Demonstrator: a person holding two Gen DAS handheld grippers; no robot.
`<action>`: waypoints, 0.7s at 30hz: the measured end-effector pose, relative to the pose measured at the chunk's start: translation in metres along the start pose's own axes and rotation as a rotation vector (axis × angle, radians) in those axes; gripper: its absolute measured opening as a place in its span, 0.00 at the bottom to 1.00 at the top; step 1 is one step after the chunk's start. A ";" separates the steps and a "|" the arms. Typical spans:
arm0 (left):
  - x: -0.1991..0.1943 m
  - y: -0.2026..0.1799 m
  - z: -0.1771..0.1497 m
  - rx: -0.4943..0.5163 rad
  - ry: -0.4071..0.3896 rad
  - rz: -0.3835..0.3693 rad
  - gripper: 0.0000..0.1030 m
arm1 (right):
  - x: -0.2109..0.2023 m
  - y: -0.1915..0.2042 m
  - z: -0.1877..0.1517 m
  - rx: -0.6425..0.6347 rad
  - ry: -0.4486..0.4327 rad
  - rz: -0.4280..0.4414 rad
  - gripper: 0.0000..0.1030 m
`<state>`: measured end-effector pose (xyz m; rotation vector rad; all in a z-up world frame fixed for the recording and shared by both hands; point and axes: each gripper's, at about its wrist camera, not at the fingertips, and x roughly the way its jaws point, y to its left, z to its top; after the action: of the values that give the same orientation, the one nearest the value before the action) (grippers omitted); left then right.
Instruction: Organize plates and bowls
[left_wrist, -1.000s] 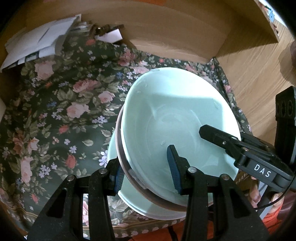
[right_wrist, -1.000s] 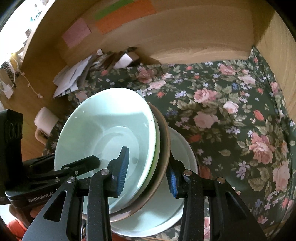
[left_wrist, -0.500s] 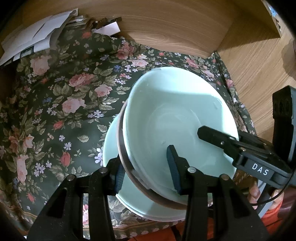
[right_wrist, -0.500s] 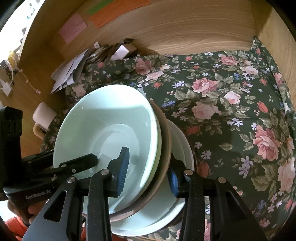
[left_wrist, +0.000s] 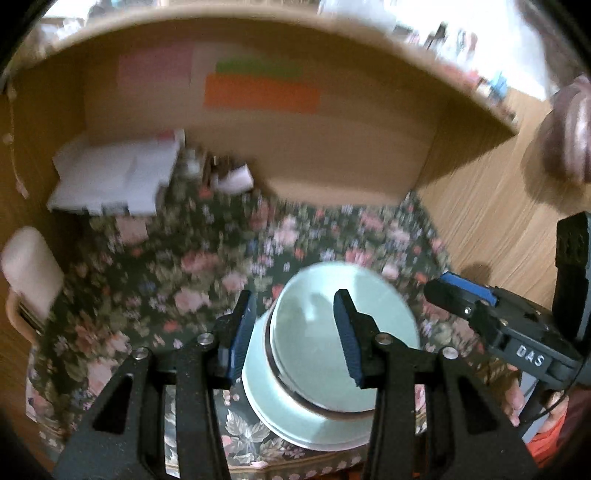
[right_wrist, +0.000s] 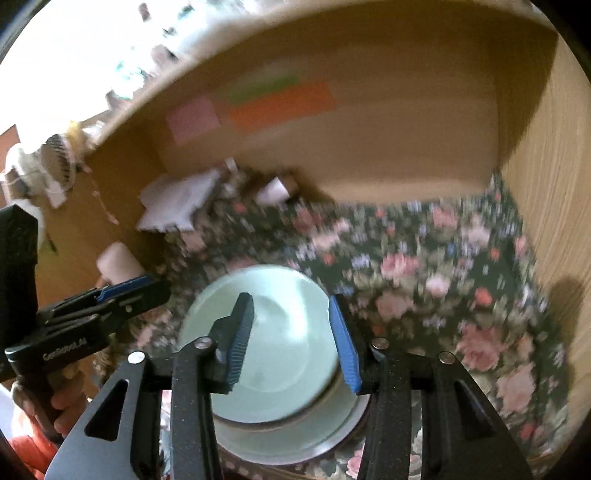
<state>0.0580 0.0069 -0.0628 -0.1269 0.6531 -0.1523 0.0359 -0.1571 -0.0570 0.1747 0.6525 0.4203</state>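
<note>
A stack stands on the floral cloth (left_wrist: 166, 280): a pale green bowl (left_wrist: 343, 332) on a brown-rimmed dish, with a pale green plate (left_wrist: 280, 417) at the bottom. My left gripper (left_wrist: 293, 306) hovers above the stack's left side. Its jaws are opening, and no pad touches the dishes. The right gripper (right_wrist: 290, 306) hangs over the bowl (right_wrist: 288, 362) and plate (right_wrist: 280, 446). It is also opening and holds nothing. Each gripper shows in the other's view, the right gripper (left_wrist: 458, 295) beside the stack and the left gripper (right_wrist: 122, 291) opposite it. Both views are motion-blurred.
The cloth lies in a wooden alcove with a back wall (left_wrist: 332, 147) bearing coloured notes (left_wrist: 258, 92). White papers (left_wrist: 110, 181) and small clutter (left_wrist: 236, 181) sit at the back left. A wooden side wall (right_wrist: 554, 221) rises on the right, and a cream pad (left_wrist: 29, 266) on the left.
Both grippers have let go of the stack's rims, risen and tipped upward. The stack now looks smaller and lower and rests level on the cloth. More of the back wall shows.
</note>
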 end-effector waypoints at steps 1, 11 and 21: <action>-0.006 -0.002 0.002 0.005 -0.028 0.004 0.47 | -0.008 0.004 0.002 -0.012 -0.024 0.005 0.41; -0.076 -0.021 -0.003 0.050 -0.302 0.053 0.79 | -0.066 0.033 0.003 -0.116 -0.236 0.003 0.75; -0.104 -0.032 -0.021 0.087 -0.411 0.085 1.00 | -0.086 0.039 -0.006 -0.134 -0.324 -0.031 1.00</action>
<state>-0.0396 -0.0072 -0.0127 -0.0440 0.2407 -0.0687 -0.0419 -0.1591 -0.0031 0.1020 0.3071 0.3942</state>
